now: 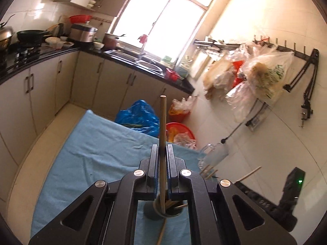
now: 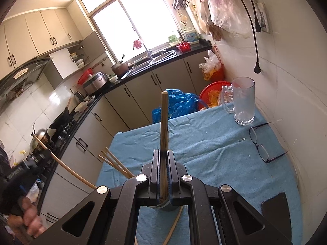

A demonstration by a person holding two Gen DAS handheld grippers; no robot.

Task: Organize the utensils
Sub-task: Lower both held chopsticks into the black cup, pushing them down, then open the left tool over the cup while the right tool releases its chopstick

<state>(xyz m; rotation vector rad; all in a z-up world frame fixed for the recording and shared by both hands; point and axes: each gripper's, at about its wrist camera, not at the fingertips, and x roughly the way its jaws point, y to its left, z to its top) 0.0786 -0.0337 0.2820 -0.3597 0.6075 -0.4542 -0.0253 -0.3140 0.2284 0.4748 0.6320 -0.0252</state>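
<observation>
I am putting sticks away. My left gripper pinches one long brown wooden chopstick, and my right gripper pinches another thin wooden chopstick. Both stand straight up over the small dark round holder cup, which sits on the blue cloth table. More sticks lean in the cup, and one lies beside it. Next, I think, each stick must go down into the cup before I let go.

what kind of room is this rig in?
A home kitchen, most likely. The left wrist view shows a steel sink under the window, a wok on the gas stove and a rice cooker on the black counter. Work happens on a blue-clothed table.
</observation>
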